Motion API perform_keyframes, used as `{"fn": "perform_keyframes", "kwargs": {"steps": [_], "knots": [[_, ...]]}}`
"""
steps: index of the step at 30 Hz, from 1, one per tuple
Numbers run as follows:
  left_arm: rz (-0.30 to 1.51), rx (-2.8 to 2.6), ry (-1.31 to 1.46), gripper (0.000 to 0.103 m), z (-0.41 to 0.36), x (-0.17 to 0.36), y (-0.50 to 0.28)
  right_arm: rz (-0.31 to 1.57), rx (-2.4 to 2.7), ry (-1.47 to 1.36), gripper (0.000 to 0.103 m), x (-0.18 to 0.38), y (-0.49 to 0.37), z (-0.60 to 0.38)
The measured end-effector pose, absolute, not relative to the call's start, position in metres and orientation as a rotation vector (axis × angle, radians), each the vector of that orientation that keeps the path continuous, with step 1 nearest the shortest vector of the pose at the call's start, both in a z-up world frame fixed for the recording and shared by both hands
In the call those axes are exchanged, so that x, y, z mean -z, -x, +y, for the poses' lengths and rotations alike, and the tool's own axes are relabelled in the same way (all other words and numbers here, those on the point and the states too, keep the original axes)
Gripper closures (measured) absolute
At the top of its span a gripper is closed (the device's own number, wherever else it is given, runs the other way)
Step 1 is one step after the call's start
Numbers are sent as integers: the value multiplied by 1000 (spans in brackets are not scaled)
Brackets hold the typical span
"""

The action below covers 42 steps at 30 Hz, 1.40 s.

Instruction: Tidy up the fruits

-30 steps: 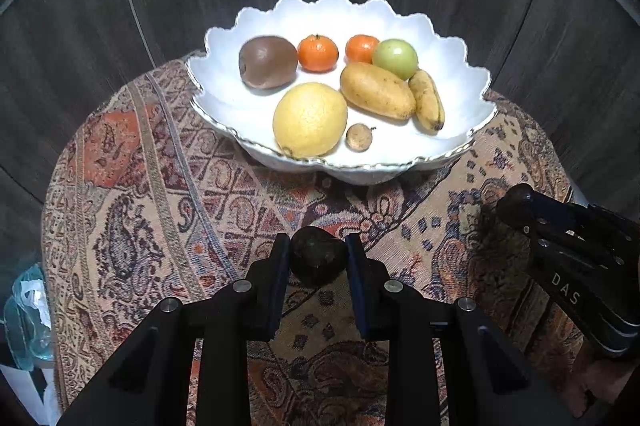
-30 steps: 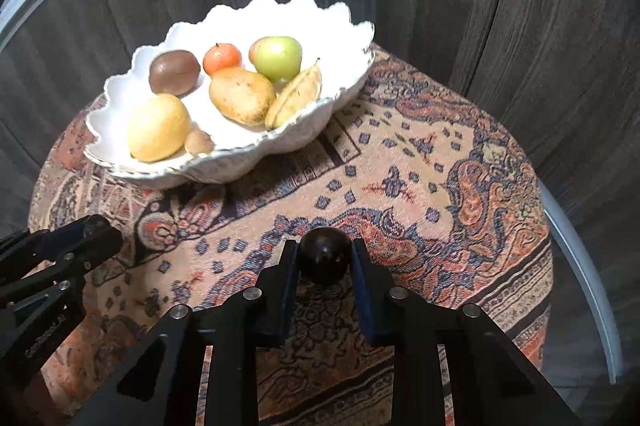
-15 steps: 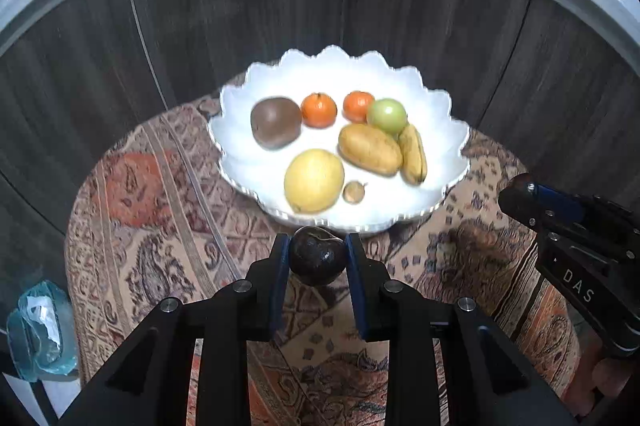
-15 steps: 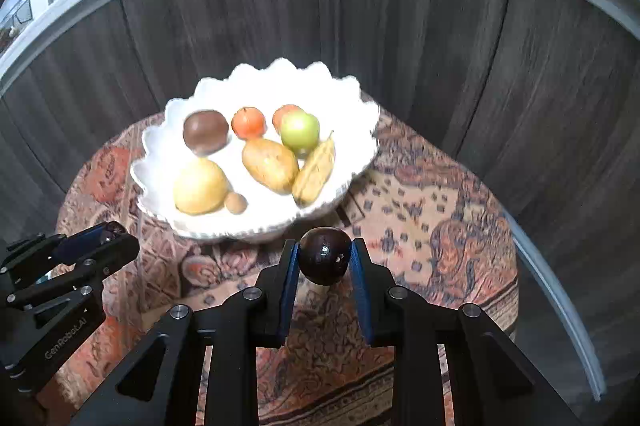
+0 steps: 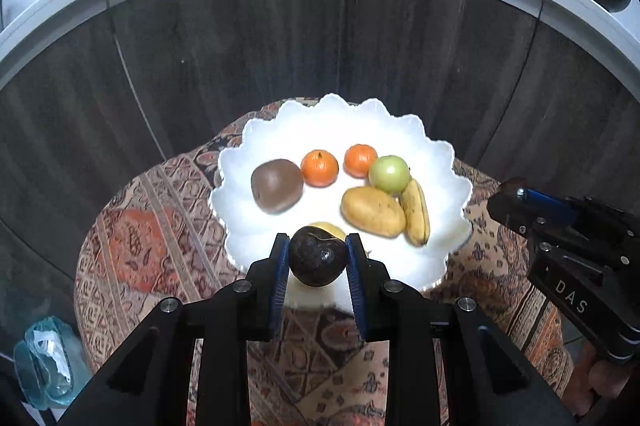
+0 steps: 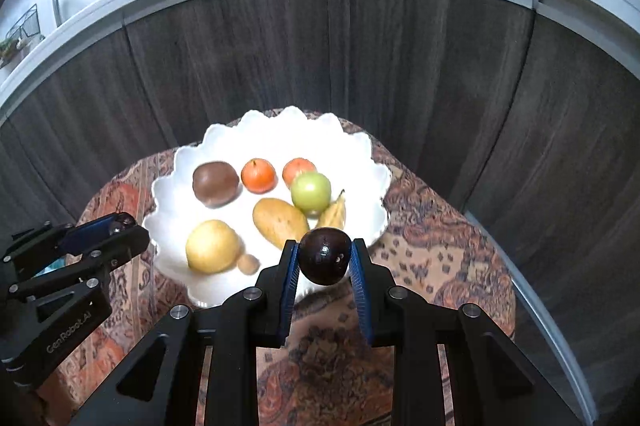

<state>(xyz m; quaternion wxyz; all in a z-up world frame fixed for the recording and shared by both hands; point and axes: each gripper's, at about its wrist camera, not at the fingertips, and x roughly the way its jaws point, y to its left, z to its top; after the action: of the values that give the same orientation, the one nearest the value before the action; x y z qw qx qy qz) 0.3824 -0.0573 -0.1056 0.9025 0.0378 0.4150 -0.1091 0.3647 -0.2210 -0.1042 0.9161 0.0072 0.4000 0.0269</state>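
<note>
The left tool [image 5: 318,258] was clamped on a dark avocado [image 5: 318,257], its pointed end aimed down and slightly right, long axis roughly upright between the blue pads. It hung above the near rim of the white scalloped bowl [image 5: 436,154], which sat on the patterned bench [image 5: 136,238].

In the bowl, from left to right in the right wrist view, lay a yellow lemon [image 6: 212,246], a brown kiwi [image 6: 215,183], a small brown nut-like fruit [image 6: 248,263], 2 mandarins [image 6: 259,176], a tan mango [image 6: 280,222] with its long axis running from far-left to near-right, a green apple [image 6: 311,192], and a banana [image 6: 334,213] pointing its stem away.

The right tool [image 6: 324,262] gripped a round dark plum [image 6: 325,257] over the bowl's near right edge.
</note>
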Motion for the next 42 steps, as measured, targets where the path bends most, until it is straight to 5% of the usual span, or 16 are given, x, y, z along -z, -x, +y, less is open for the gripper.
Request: {"fn": "perform_keyframes", "kwargs": {"steps": [25,26,28,30,32,37,42], "knots": [[971,219,-61,74,-36,168,-450,960,-164,-17,76,157,-427,-184],[972,213,-64,73,-36,169,-450,958,-162,-16,75,158,-426,-184],[969,207,-58,53,-34,168,-450,951,-149,-7,74,157,-426,-184],[949,192,-57,43,-32,165,-447,941,-139,-4,66,154,-425,-184],[939,182,-63,41,-31,161,-446,925,-122,1,46,150,-424,-185],[932,160,-63,34,-28,152,-442,879,-40,33,20,137,-418,-187],[898,125,-62,13,-23,136,-431,856,4,52,17,125,-409,-189]]}}
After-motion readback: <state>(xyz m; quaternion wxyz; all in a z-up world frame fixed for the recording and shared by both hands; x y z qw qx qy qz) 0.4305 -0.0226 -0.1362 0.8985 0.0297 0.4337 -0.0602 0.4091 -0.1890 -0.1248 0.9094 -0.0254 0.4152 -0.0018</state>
